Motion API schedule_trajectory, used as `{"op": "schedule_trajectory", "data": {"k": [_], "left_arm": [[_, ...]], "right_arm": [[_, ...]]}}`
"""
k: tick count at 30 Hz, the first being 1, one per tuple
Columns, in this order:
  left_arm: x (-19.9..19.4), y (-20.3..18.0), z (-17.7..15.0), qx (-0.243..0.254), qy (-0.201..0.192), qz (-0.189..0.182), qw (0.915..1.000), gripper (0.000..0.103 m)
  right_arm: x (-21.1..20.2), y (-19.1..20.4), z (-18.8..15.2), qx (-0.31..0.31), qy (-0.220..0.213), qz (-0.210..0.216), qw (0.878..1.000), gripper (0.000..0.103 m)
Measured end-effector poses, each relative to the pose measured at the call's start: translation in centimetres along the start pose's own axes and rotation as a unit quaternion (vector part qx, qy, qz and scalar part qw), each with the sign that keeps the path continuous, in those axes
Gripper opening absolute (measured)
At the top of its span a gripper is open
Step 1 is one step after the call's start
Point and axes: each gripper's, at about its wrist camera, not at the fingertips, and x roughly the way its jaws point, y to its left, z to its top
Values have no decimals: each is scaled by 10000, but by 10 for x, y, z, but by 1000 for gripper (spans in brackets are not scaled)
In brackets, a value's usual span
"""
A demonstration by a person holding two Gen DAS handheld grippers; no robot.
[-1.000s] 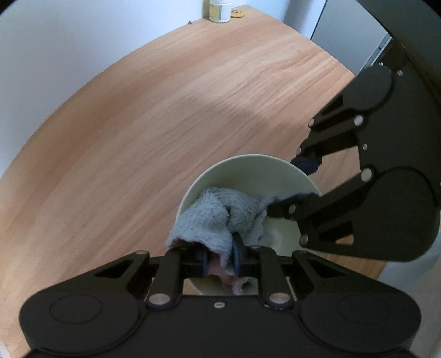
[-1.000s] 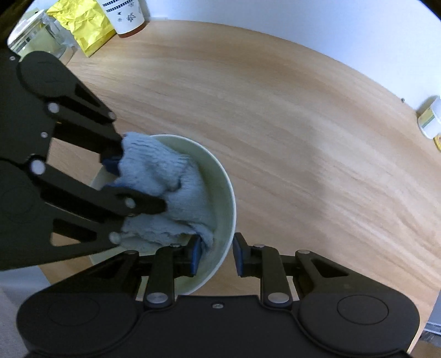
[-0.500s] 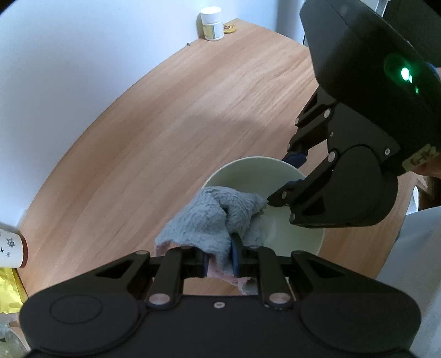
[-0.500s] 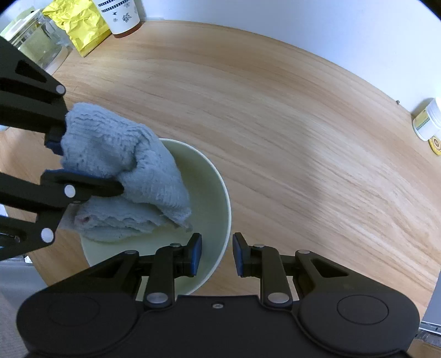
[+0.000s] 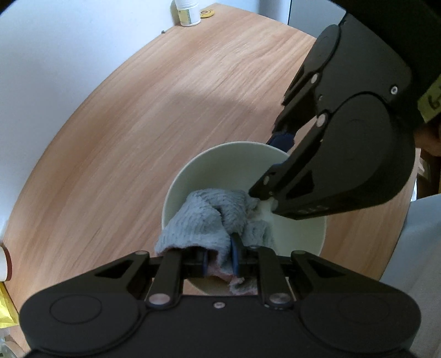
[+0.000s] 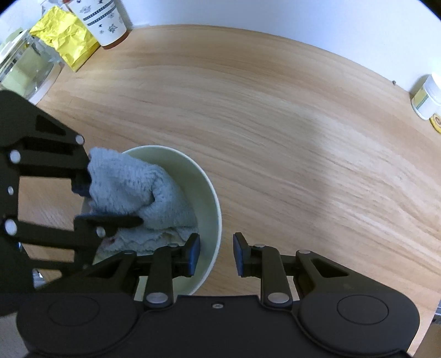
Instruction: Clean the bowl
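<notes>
Wiping is underway: the left gripper (image 5: 219,257), clamped on the grey cloth (image 5: 209,220), scrubs inside the pale bowl (image 6: 212,190) on the counter (image 6: 275,124), while the right gripper (image 6: 216,254), jaws just narrowing astride the rim without visibly pinching it, must next steady it.

Wooden table (image 6: 275,124); patterned cup (image 6: 102,19), yellow bag (image 6: 66,35), clear container (image 6: 24,68); white jar (image 5: 188,12)

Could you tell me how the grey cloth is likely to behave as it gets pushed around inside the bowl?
The grey cloth looks soft and floppy: it bunches and folds where the left gripper pinches it. It should mould to the bowl rather than slide stiffly. Its looped texture probably drags, not slips.
</notes>
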Motion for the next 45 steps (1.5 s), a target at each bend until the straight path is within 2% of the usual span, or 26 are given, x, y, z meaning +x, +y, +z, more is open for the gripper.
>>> {"op": "schedule_trajectory", "data": {"k": [5,14,18,22,30,37,41,45], "left_arm": [[4,-3,3,-18,-88,-140,9999,15],[-11,4,6,-481,-357,-709,9957,15],[-28,14,5,-841,-503,-1095,9891,15],[-21,22,5,-1207,-496,-1279,9832,14],[-1,5,9,-976,-362,-1047,9890,14],[-4,3,7,-796,-223,-771,9936,14],[-8,6,0,-830,-84,-252,9962,13],[-17,7,-3,-718,-76,66,9974,13]], "right_arm": [[-6,0,-3,133,-81,24,9999,15],[1,-20,3,826,-50,317,9961,14],[5,-23,7,970,-7,402,9945,14],[13,-20,13,1101,27,482,9927,14],[6,-29,7,1042,31,445,9936,16],[8,-30,10,962,34,418,9945,16],[8,-32,10,1021,60,408,9939,16],[8,-31,10,989,53,354,9945,16]]}}
